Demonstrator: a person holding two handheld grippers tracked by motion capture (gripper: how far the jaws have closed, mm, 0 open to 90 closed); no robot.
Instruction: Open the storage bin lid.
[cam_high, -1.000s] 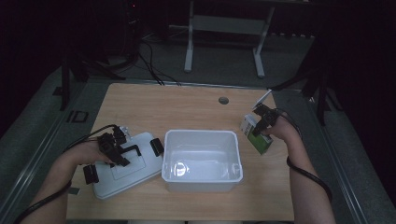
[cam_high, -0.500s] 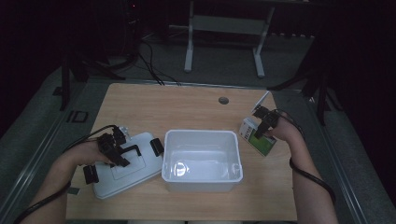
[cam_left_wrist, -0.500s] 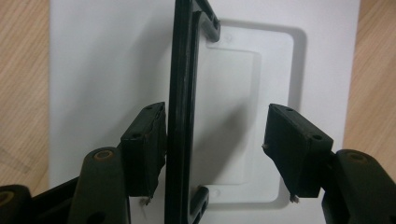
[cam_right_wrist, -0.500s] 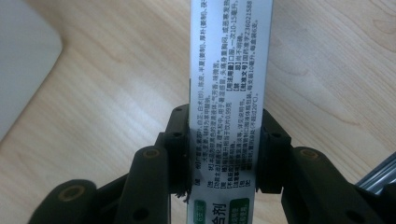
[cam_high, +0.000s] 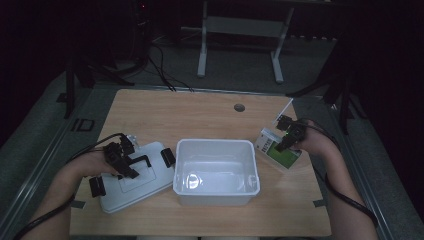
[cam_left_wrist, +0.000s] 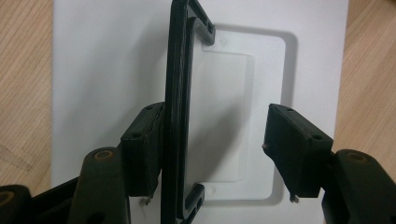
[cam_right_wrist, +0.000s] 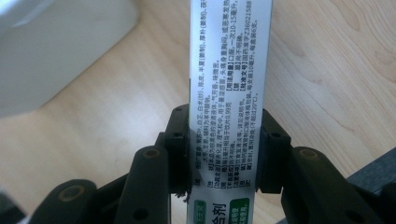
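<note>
A white lid (cam_high: 131, 186) lies flat at the table's left, with a black handle (cam_high: 141, 161) standing up from its top. My left gripper (cam_high: 125, 161) is over it. In the left gripper view the open jaws (cam_left_wrist: 217, 140) straddle the handle (cam_left_wrist: 180, 93); the left pad touches it and the right pad stands apart. The lid (cam_left_wrist: 93, 70) spreads beneath. Right of the white bin (cam_high: 216, 187), my right gripper (cam_high: 286, 136) is shut on a green and white carton (cam_high: 280, 154), held tilted low over the table. Its printed white side (cam_right_wrist: 231, 70) runs between the jaws (cam_right_wrist: 226, 149).
The lid has black clips at its ends (cam_high: 168, 156). A round cable hole (cam_high: 239, 107) sits at the back of the wooden table (cam_high: 190, 117). A metal stand (cam_high: 240, 30) and cables lie on the floor beyond. The bin's corner (cam_right_wrist: 56, 46) is near the carton.
My right gripper has brought the carton a little lower and nearer the person, beside the bin. The left gripper and lid have stayed put.
</note>
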